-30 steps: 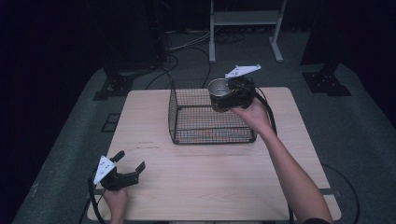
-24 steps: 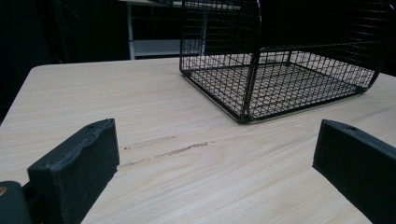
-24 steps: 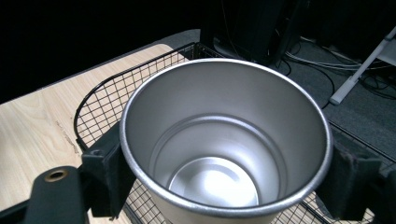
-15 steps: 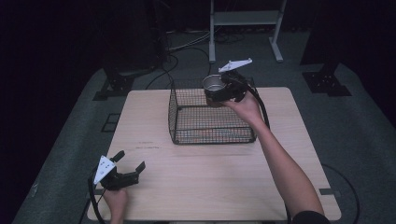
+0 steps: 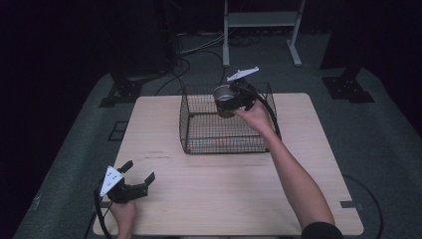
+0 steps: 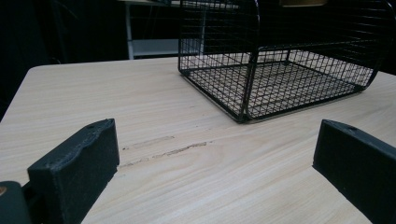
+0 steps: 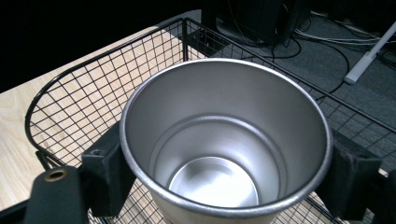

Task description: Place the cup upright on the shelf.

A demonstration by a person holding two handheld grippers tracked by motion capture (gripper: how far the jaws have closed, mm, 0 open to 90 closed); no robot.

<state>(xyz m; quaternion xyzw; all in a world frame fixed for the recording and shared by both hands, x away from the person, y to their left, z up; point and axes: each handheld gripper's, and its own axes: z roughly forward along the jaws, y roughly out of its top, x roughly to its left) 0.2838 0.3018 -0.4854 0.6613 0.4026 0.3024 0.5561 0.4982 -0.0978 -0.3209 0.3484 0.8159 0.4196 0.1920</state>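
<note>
While right gripper (image 5: 234,99) jaws stay clamped on steel cup (image 7: 224,144), lower upright into wire basket (image 5: 199,134) toward 6 o'clock; left gripper (image 5: 132,184) jaws apart.

Dark lab: cables (image 5: 194,47), equipment stands (image 5: 261,20)

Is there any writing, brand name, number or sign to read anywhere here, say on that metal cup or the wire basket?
None can be read.
Metal cup: plain, no marking on its inside or rim.
Wire basket: bare black wire.
Wooden table: only grain and scuffs.
Left gripper and right gripper: no lettering visible.
</note>
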